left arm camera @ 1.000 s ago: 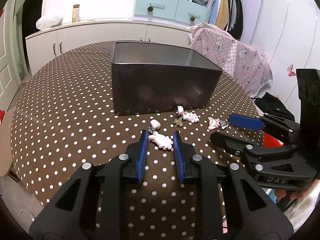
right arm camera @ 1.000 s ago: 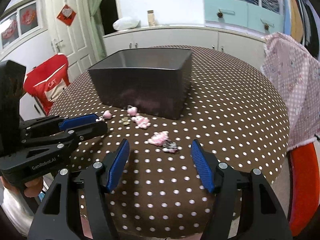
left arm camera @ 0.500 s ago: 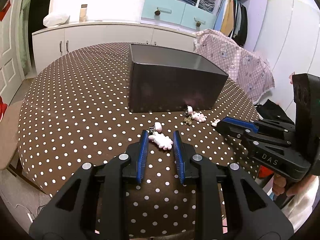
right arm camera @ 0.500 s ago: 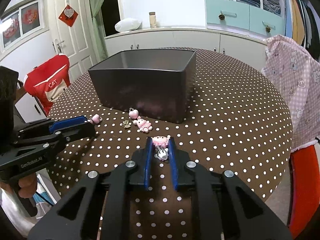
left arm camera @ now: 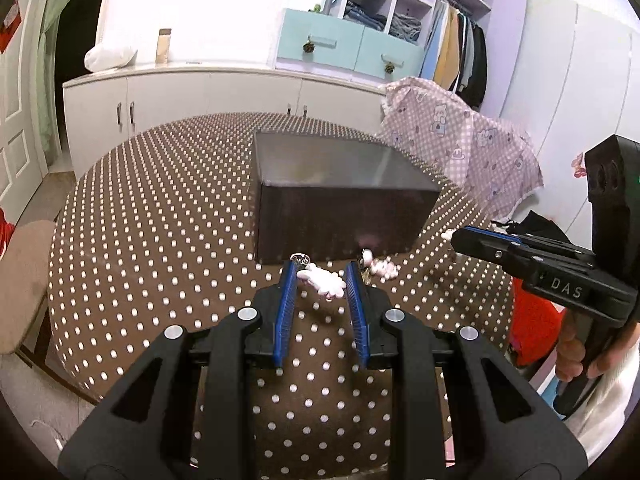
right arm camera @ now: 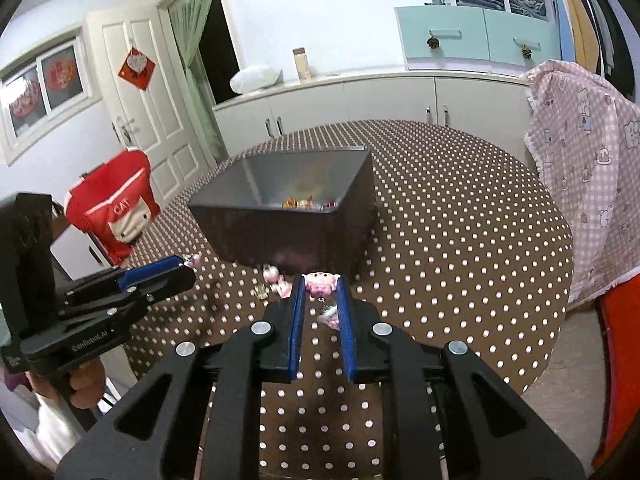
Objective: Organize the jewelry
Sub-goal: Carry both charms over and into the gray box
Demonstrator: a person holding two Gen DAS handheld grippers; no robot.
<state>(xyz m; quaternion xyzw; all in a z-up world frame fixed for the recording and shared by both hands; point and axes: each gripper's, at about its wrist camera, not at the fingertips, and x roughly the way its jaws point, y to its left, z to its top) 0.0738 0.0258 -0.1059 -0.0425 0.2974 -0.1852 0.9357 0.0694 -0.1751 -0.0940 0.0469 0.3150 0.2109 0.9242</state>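
Each hand carries a charm clear of the brown white-dotted worktop (left arm camera: 160,248); the left tool (left arm camera: 323,280) has its blue pads pressed on a pale pink, paw-shaped charm (left arm camera: 325,280) with a small metal ring at one end, and the right tool (right arm camera: 319,286) pinches a pink pig-faced charm (right arm camera: 319,282) whose clasp and a second little pink piece dangle below, between the jaws. The dark grey, open-topped rectangular box (right arm camera: 280,220) stands just ahead of both, a few colourful trinkets already showing on its floor; more pink charms and a brassy bit (right arm camera: 276,280) lie loose on the cloth by its near wall.

To my eye the step is carrying both into the box; I would lift each well above the rim before moving forward, so the hanging clasp does not catch the wall; take one hand in at a time to keep the tools from knocking together; let go only once well over the opening, low enough that nothing bounces out.
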